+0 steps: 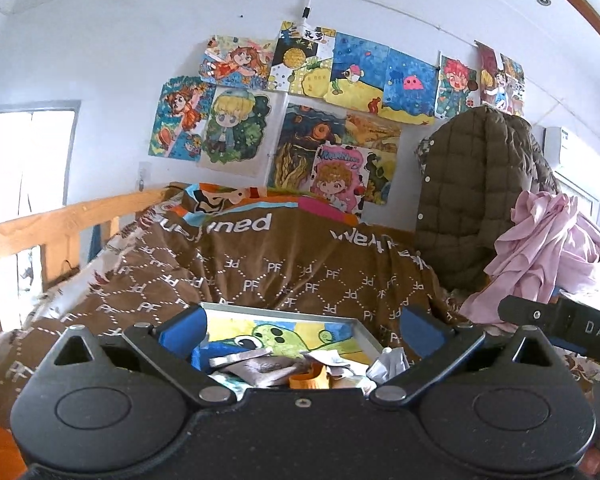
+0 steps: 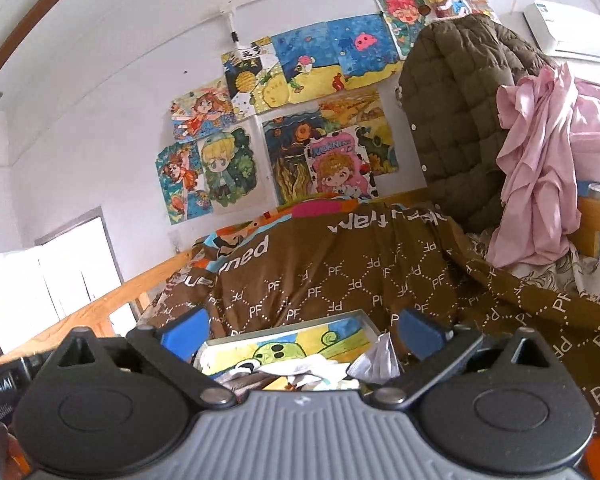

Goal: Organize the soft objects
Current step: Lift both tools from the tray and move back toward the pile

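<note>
left wrist: left gripper (image 1: pixel 302 328) gapes above brown blanket (image 1: pixel 260 272) (right gripper (image 2: pixel 302 330) too).

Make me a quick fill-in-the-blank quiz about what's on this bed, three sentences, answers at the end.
1. The blanket covering the bed is mostly ____ with white PF lettering.
2. The crumpled cloth draped beside the quilted olive jacket is ____.
3. Both the left gripper and right gripper have their blue fingers ____, holding nothing.

Answers: brown; pink; open
</note>
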A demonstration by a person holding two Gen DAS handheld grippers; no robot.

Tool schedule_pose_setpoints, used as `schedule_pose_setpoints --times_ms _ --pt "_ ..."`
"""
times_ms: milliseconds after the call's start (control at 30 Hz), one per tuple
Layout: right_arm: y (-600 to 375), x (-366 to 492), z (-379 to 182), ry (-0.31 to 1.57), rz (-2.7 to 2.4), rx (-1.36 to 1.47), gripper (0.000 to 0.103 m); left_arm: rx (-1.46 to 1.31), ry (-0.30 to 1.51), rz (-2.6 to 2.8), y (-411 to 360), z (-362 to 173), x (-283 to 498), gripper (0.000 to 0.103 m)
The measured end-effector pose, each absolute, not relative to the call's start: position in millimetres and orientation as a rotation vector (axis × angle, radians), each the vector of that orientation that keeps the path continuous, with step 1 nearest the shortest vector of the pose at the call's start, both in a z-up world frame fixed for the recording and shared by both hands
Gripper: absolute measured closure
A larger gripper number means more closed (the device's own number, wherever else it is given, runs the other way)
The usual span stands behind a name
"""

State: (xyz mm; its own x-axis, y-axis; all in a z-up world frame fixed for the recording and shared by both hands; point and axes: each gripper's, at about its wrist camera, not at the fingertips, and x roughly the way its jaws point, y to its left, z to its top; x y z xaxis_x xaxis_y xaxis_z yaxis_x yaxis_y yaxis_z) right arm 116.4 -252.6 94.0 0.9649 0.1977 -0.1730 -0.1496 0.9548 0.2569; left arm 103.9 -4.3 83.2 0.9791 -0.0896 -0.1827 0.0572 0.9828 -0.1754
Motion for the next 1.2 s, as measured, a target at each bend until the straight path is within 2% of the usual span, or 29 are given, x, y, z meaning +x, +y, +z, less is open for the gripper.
schedule_pose_setpoints --times_ms 300,433,1200 --pt "-238 94 94 0.215 0.196 0.199 0.0 -0.114 0.254 -0.064 -6 99 88 0.001" --pt "-235 90 77 0.291 0.191 0.169 0.0 -0.059 0.288 -0.092 -6 97 85 0.001" --pt "-207 134 24 0.632 0.222 0.028 0.0 0.033 0.57 -0.185 21 -3 135 0.001"
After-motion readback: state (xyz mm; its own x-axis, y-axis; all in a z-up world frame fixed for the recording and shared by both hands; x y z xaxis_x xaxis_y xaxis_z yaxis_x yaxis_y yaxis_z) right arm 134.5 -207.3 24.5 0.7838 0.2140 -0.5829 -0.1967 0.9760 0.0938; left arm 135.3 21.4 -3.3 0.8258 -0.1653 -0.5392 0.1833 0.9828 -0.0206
